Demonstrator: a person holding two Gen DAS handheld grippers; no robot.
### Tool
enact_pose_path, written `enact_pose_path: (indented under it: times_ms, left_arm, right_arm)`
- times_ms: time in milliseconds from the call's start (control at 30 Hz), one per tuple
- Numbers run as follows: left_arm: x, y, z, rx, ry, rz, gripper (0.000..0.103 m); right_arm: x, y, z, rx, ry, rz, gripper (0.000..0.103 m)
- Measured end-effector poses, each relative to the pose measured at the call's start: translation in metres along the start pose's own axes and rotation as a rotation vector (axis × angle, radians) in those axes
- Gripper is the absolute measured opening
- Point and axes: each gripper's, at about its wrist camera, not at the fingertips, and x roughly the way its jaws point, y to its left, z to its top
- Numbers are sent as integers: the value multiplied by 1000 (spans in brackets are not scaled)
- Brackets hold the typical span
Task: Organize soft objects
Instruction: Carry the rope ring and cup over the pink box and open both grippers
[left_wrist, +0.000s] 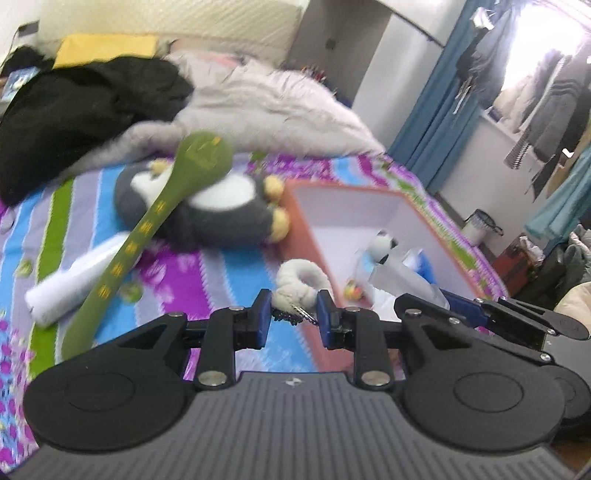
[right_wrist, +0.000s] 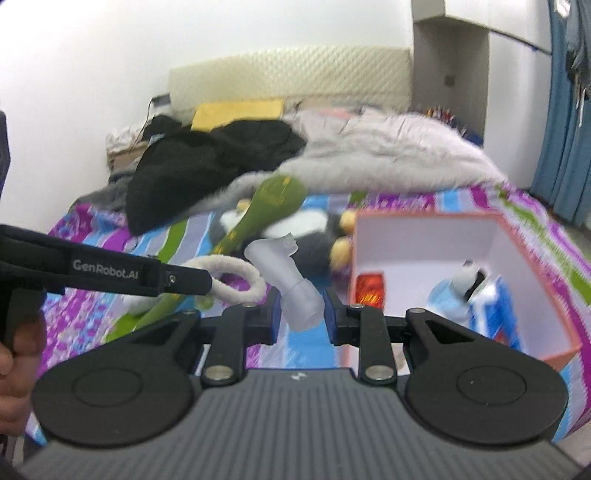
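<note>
Over the striped bedspread (left_wrist: 221, 273), the left hand-held gripper (left_wrist: 293, 314) was clamped on a fluffy white ring (left_wrist: 301, 277) (a keychain dangled from it). The right hand-held gripper (right_wrist: 301, 314) pinched a translucent white packet (right_wrist: 295, 284), held clear of the bed. Just beside them sat the orange box (right_wrist: 532, 258), already holding a small panda toy (right_wrist: 471, 280). A penguin plush (left_wrist: 229, 206) lay near the box, a green paddle-shaped cushion (left_wrist: 155, 229) slanting across it.

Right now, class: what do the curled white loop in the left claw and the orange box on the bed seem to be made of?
White loop: fuzzy plush or fleece, matte, with a nubbly surface. Orange box: probably cardboard; thin stiff flat walls, smooth white inside.
</note>
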Motion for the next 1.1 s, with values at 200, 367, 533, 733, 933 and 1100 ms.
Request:
enact_pose_path:
  times_ms: [200,367,533,733,933,1100]
  left_arm:
    - [6,-33,29,45,-30,-34,30]
    - [21,-61,44,78,-28,-64,30]
    - [50,-83,54,97,1,-89,30]
    - [100,-101,60,110,59,-107,31]
    - [152,-109,60,117,128,-116,31]
    - [193,-113,55,132,190,-104,31]
  right_arm:
    - [-6,-26,22,16,-50,-38,29]
    - [-2,-53,30,38,-63,-76,29]
    - [9,-82,30,72,-34,-114,29]
    - [30,-110,22,103,28,-146,29]
    - [62,-137,4,137,126,-158,29]
    - [87,-155,-13,165,203,-167,29]
